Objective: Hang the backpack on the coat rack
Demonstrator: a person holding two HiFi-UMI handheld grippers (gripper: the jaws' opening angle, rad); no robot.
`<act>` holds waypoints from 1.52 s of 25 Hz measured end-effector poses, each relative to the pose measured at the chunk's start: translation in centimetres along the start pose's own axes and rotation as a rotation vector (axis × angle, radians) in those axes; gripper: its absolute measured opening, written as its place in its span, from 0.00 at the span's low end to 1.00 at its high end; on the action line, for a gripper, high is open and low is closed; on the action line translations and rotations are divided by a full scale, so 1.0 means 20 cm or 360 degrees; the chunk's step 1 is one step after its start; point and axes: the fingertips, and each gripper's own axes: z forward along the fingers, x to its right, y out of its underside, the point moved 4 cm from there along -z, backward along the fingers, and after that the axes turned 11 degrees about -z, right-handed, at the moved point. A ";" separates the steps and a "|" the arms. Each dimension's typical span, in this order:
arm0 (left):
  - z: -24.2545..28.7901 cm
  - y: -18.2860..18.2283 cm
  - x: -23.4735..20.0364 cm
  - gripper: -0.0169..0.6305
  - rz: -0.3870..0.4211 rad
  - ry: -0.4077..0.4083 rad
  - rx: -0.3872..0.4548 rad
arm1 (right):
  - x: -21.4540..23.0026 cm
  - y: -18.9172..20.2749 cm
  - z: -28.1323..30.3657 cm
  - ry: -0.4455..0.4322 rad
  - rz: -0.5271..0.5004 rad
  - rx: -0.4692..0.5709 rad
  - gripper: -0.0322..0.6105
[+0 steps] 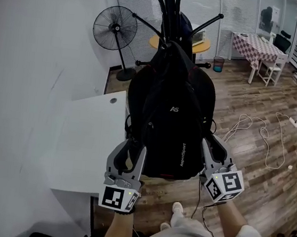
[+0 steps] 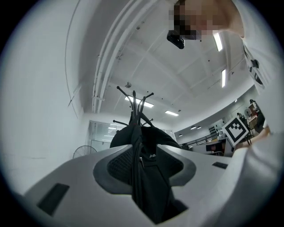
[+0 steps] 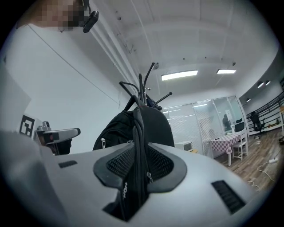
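Observation:
The black backpack [image 1: 171,129] hangs upright from the top of the black coat rack [image 1: 170,5], its front facing me. My left gripper [image 1: 134,144] is at the bag's lower left edge with its jaws spread; the bag [image 2: 146,146] shows in the gap, and the pads do not press on it. At the bag's lower right edge, my right gripper [image 1: 213,145] also stands open. In the right gripper view the backpack [image 3: 142,128] runs down between the jaws, below the rack's hooks [image 3: 142,88]. The rack's hooks [image 2: 135,104] also rise above the bag in the left gripper view.
A white table [image 1: 89,140] stands just left of the rack, and a standing fan [image 1: 115,28] is behind it. Farther back are a round yellow table [image 1: 200,45], a checkered table [image 1: 257,45] and a white chair [image 1: 275,66]. Cables [image 1: 254,128] lie on the wooden floor to the right.

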 end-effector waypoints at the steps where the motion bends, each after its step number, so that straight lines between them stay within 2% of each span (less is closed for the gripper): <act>1: -0.03 0.01 0.01 0.29 -0.0019 0.0005 -0.0010 | -0.01 0.01 -0.05 0.0013 -0.0002 -0.0025 0.20; 9: -0.22 0.19 0.14 0.27 -0.0137 0.0065 -0.0076 | 0.01 0.26 -0.36 0.0128 0.0051 -0.0225 0.20; 23: -0.27 0.19 0.21 0.23 -0.0160 0.0087 -0.0049 | 0.26 0.29 -0.56 0.0337 0.0013 -0.0285 0.20; 31: -0.35 0.21 0.44 0.19 -0.0113 -0.0053 -0.0071 | 0.35 0.36 -0.71 0.0233 0.0018 -0.0326 0.20; 38: -0.47 0.32 0.86 0.11 -0.0140 -0.0167 -0.0174 | 0.42 0.37 -1.04 0.0081 0.0158 -0.0283 0.20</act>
